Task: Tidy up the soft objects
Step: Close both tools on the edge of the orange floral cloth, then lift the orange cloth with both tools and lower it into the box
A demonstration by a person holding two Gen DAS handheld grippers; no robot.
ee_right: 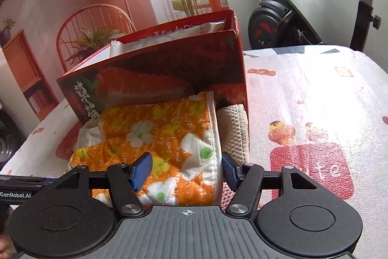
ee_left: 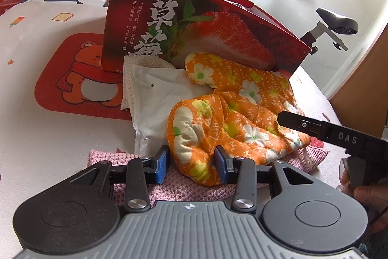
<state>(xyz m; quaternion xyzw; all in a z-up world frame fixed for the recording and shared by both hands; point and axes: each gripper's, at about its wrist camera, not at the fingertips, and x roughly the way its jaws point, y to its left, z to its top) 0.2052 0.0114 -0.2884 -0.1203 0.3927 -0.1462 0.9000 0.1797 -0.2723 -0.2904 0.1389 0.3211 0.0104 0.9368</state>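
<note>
The orange oven mitt (ee_left: 232,113) with white flowers lies on the worktop (ee_left: 60,137), in front of the red strawberry box (ee_left: 194,23), which stands upright behind it. Under the mitt there is a white plastic packet (ee_left: 155,101) on its left side and a pink knitted mat (ee_left: 169,188) near the camera. A cream knitted cloth (ee_left: 127,79) lies between the packet and the box. To the left of the box a red mat with a bear (ee_left: 80,79) lies flat on the worktop cover.

The left gripper (ee_left: 191,168) has the near end of the mitt between its blue pads (ee_left: 162,164); both pads touch the fabric and seem to press on it, so it grips the mitt.

The right gripper (ee_right: 186,170) is at the cuff end of the mitt (ee_right: 169,145). Its jaws are opening. The white-trimmed cuff is between them; the right pad is close to the trim, and the left pad lies on the orange fabric, but they do not squeeze it. In the left wrist view one black finger of this gripper (ee_left: 298,124) reaches over the right part of the mitt, and a hand (ee_left: 371,198) holds its handle.

Inside the box some white packets (ee_right: 169,37) show above the rim. An exercise bike (ee_right: 278,23) stands far behind the worktop.
</note>
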